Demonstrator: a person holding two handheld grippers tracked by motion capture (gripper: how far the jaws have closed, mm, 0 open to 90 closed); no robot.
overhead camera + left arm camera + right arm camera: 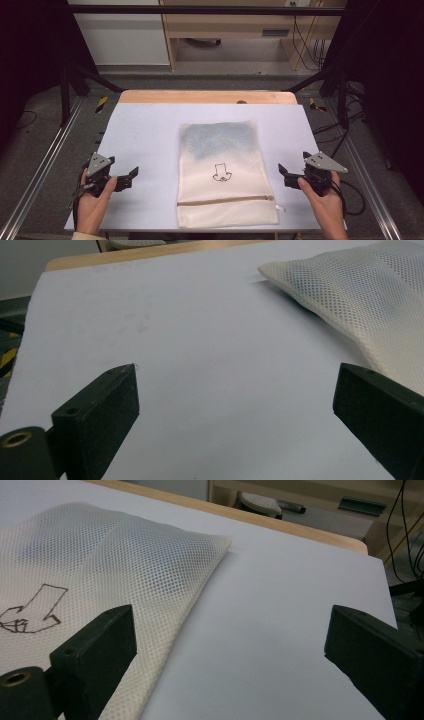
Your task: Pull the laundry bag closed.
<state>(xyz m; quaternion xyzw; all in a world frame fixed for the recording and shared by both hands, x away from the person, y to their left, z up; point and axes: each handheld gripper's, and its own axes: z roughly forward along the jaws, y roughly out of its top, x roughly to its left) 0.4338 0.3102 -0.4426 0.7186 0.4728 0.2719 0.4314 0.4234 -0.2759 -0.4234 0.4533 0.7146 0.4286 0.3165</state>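
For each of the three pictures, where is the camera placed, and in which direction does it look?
High view: above the person's side, looking forward and down on the white table; both hands, left gripper and right gripper show.
Left gripper view: on the left gripper, looking along open jaws across the table.
Right gripper view: on the right gripper, looking along open jaws.
All three share the mesh bag.

A lab: metal rig frame (65,95) (black), loose cables (305,40).
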